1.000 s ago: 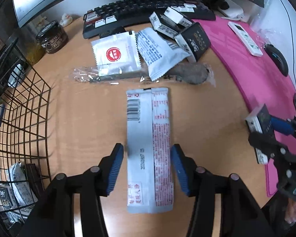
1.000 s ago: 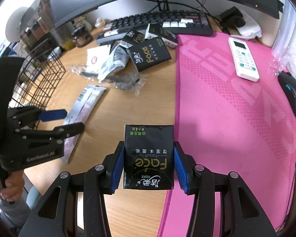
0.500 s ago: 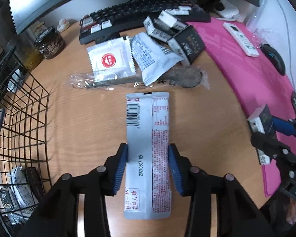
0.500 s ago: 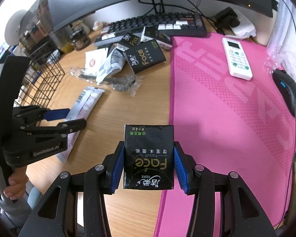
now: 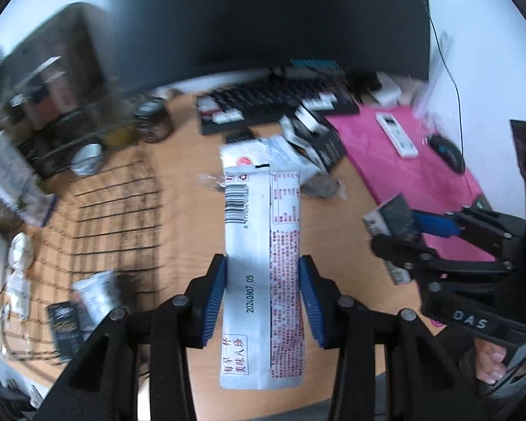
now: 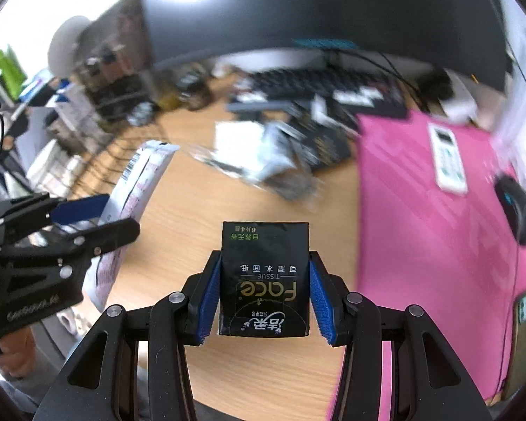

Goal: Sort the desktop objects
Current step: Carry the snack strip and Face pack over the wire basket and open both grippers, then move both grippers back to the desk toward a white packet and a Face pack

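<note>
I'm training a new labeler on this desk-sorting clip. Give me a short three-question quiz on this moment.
1. True or false: the left tool is shut on the long white sachet.
2. The right tool holds: A) the remote, B) the black tissue pack, C) the mouse.
3. Fill in: the remote lies on the ____ mat.

Key: 1 true; 2 B; 3 pink.
</note>
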A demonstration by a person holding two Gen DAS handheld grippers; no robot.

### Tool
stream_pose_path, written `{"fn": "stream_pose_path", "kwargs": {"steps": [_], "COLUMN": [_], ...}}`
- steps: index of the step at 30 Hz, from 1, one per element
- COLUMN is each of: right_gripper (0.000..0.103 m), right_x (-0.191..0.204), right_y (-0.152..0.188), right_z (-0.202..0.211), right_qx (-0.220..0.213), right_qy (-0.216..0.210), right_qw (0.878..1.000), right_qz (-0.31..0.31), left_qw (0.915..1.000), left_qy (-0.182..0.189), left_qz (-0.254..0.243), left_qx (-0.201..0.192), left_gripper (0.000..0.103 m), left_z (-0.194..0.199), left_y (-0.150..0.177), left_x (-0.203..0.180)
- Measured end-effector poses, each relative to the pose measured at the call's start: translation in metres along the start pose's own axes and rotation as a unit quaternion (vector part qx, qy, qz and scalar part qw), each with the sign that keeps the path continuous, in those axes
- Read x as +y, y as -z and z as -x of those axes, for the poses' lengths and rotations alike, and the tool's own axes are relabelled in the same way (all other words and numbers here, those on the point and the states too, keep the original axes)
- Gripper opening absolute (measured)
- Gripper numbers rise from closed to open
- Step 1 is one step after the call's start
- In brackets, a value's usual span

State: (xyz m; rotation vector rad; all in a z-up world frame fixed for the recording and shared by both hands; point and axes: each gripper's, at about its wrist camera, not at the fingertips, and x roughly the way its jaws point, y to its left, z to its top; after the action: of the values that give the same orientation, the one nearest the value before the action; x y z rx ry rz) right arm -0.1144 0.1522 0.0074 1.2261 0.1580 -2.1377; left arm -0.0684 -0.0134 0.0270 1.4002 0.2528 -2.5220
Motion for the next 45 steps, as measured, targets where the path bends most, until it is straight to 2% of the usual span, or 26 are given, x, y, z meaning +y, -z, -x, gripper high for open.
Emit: {"fn": "stream_pose_path", "kwargs": {"steps": [6,13,16,19,28,30,31,32,33,35,41,45], "right_gripper": [0.047,0.047,0.047,0.047,0.048,0.048,0.048,0.049,0.051,0.052,0.053,0.053], "right_x": [0.093,0.195,0.229,0.247,0.245,0.243,0.241,0.241,0.239,0.234,0.199,0.160], "right_y": [-0.037,-0.061,-0.058,-0.054,-0.052,-0.051,-0.050,-0.050,-0.050,-0.050,-0.052,-0.051], "right_z": [-0.003,-0.032,-0.047,-0.064,-0.080,-0.079,-0.079,-0.079,-0.078,-0.075,-0.052,-0.035], "right_qx": [-0.020,-0.004,0.010,0.029,0.041,0.041,0.041,0.040,0.040,0.036,0.009,-0.008], "right_qy": [-0.055,-0.107,-0.111,-0.111,-0.110,-0.114,-0.116,-0.117,-0.120,-0.122,-0.115,-0.090], "right_qw": [0.996,0.984,0.980,0.978,0.981,0.981,0.981,0.981,0.981,0.981,0.987,0.992], "right_qz": [0.074,0.139,0.166,0.174,0.155,0.152,0.152,0.152,0.149,0.144,0.112,0.087], "left_qw": [0.9957,0.9789,0.9752,0.9747,0.9733,0.9733,0.9729,0.9725,0.9724,0.9725,0.9747,0.9835], "left_qy": [-0.039,-0.094,-0.089,-0.087,-0.083,-0.086,-0.091,-0.093,-0.094,-0.100,-0.090,-0.073], "left_qz": [0.075,0.178,0.201,0.204,0.214,0.213,0.212,0.213,0.213,0.209,0.199,0.156], "left_qx": [-0.036,-0.034,-0.028,-0.026,-0.008,-0.007,-0.007,-0.008,-0.012,-0.022,-0.046,-0.054], "left_gripper": [0.046,0.046,0.046,0.046,0.046,0.049,0.055,0.066,0.070,0.071,0.072,0.072], "left_z": [0.043,0.053,0.050,0.048,0.038,0.039,0.040,0.041,0.043,0.049,0.063,0.062], "left_y": [0.019,0.051,0.062,0.067,0.072,0.072,0.072,0.072,0.072,0.070,0.063,0.049], "left_x": [0.079,0.185,0.209,0.215,0.223,0.222,0.221,0.221,0.220,0.216,0.199,0.163]}}
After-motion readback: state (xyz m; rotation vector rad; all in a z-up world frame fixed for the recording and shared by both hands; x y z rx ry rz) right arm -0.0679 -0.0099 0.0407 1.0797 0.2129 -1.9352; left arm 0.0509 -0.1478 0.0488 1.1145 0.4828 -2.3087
